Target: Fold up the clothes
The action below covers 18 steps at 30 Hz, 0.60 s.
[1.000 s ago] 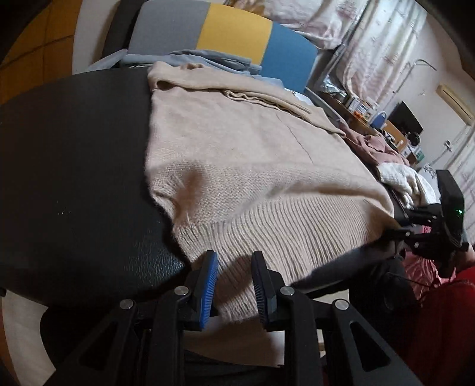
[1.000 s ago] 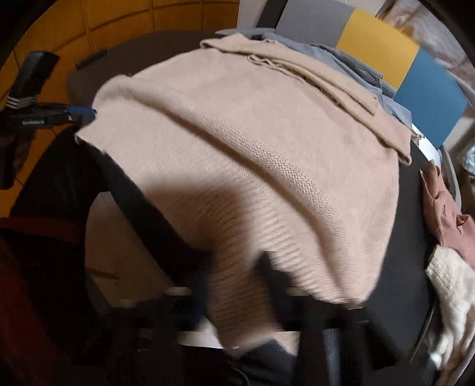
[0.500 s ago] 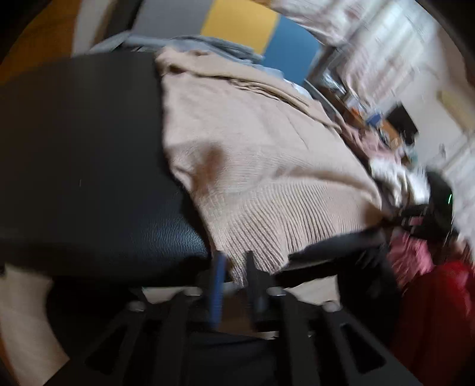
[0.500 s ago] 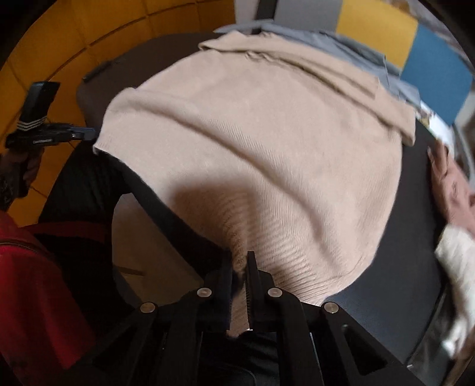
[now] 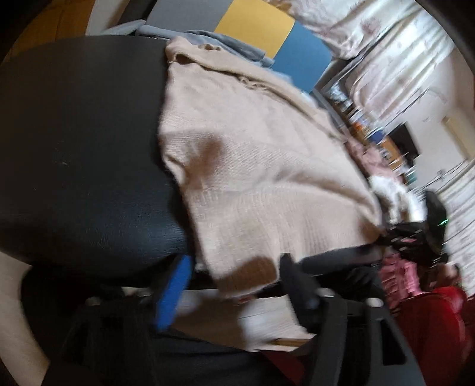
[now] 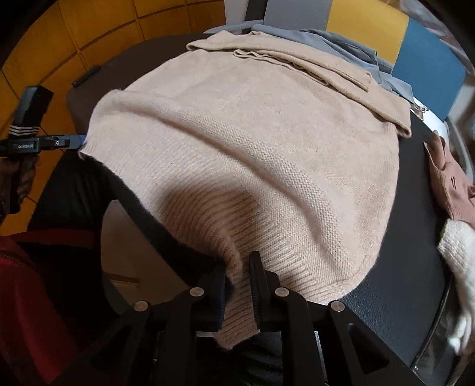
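A beige knit sweater (image 5: 252, 166) (image 6: 252, 133) lies spread on a round black table (image 5: 83, 148), its ribbed hem hanging over the near edge. My left gripper (image 5: 236, 261) straddles the hem's left corner; its jaws stand apart and are closing, with cloth between them and not pressed. The view is blurred. In the right wrist view the left gripper (image 6: 68, 142) sits at that corner. My right gripper (image 6: 237, 262) pinches the hem further right. Its jaws are easing open, with knit bunched between the pads. It also shows in the left wrist view as the right gripper (image 5: 415, 234).
A pink garment (image 6: 448, 181) and a white fluffy one (image 6: 457, 246) lie at the table's right side. Grey-blue clothes (image 6: 341, 38) lie behind the sweater. Chair backs in grey, yellow and blue (image 6: 365, 23) stand beyond. A small black item (image 6: 86, 75) lies far left.
The left gripper's jaws, narrow half a second ago, now stand wider around the hem corner. The right gripper's jaws have parted slightly on the hem. Both hands have barely shifted.
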Tool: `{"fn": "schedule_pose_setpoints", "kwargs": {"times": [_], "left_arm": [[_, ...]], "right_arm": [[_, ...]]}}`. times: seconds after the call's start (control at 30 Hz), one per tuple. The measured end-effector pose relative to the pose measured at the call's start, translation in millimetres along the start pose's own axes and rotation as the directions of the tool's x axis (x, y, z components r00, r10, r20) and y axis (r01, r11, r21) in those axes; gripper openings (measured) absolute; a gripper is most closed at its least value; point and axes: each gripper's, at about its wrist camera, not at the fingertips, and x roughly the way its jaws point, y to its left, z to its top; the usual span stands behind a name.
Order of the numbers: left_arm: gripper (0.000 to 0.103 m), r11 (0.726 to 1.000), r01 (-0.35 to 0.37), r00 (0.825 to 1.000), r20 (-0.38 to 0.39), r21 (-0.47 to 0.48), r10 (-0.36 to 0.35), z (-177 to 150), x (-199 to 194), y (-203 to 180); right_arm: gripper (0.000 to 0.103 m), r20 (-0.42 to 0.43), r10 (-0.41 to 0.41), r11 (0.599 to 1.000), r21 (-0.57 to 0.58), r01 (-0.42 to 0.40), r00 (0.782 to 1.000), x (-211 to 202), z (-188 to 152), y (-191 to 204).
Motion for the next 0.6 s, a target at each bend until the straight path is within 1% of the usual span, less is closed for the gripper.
{"fn": "schedule_pose_setpoints", "kwargs": {"times": [0.03,0.07,0.1,0.2,0.23,0.3,0.4,0.43,0.47,0.53,0.6], "left_arm": [[0.001,1.000,-0.014,1.000,-0.017,-0.003,0.014,0.3,0.2,0.9],[0.004,1.000,0.001,0.999,-0.032,-0.014,-0.001,0.0,0.4,2.4],[0.004,1.000,0.016,0.999,-0.039,-0.019,-0.017,-0.6,-0.1,3.4],[0.003,0.999,0.028,0.999,-0.026,0.023,-0.028,-1.5,-12.6,-2.2],[0.003,0.999,0.034,0.999,-0.019,0.020,-0.033,-0.9,-17.3,-1.6],[0.003,0.999,0.042,0.999,-0.006,-0.004,-0.042,0.5,-26.2,1.5],[0.001,0.995,0.069,0.998,0.017,-0.073,-0.068,1.5,-35.3,16.8],[0.000,0.992,0.086,0.996,0.023,-0.095,-0.084,1.5,-38.7,20.8],[0.000,0.989,0.105,0.994,0.031,-0.106,-0.102,1.9,-42.3,24.9],[0.000,0.986,0.132,0.990,0.055,-0.105,-0.127,2.0,-56.0,28.3],[0.000,0.988,0.124,0.991,0.064,-0.094,-0.118,5.8,-59.7,28.6]], "right_arm": [[0.010,-0.002,-0.001,1.000,-0.006,0.001,1.000,-1.0,-0.3,0.9],[0.007,-0.004,-0.001,1.000,-0.012,0.001,1.000,-2.2,-0.6,1.8],[0.007,-0.004,-0.002,1.000,-0.015,0.002,1.000,-4.2,-1.3,2.0],[0.006,-0.004,-0.004,1.000,-0.022,0.004,1.000,-10.5,-3.5,2.3],[0.005,0.001,-0.007,1.000,-0.022,0.007,1.000,-13.7,-4.4,2.6],[0.005,0.010,-0.002,1.000,-0.014,0.002,1.000,-18.0,-6.0,0.2],[0.004,0.000,0.004,1.000,-0.018,-0.004,1.000,-15.7,-8.1,-2.4],[0.004,-0.005,0.009,1.000,-0.017,-0.009,1.000,-14.4,-8.4,-1.9],[0.004,-0.010,0.032,0.999,-0.002,-0.032,0.999,-15.7,-8.4,-2.4],[0.003,-0.001,0.081,0.997,0.021,-0.081,0.997,-23.4,-8.1,-2.1],[0.003,0.018,0.070,0.998,0.004,-0.070,0.997,-33.2,-7.2,-1.1]]}}
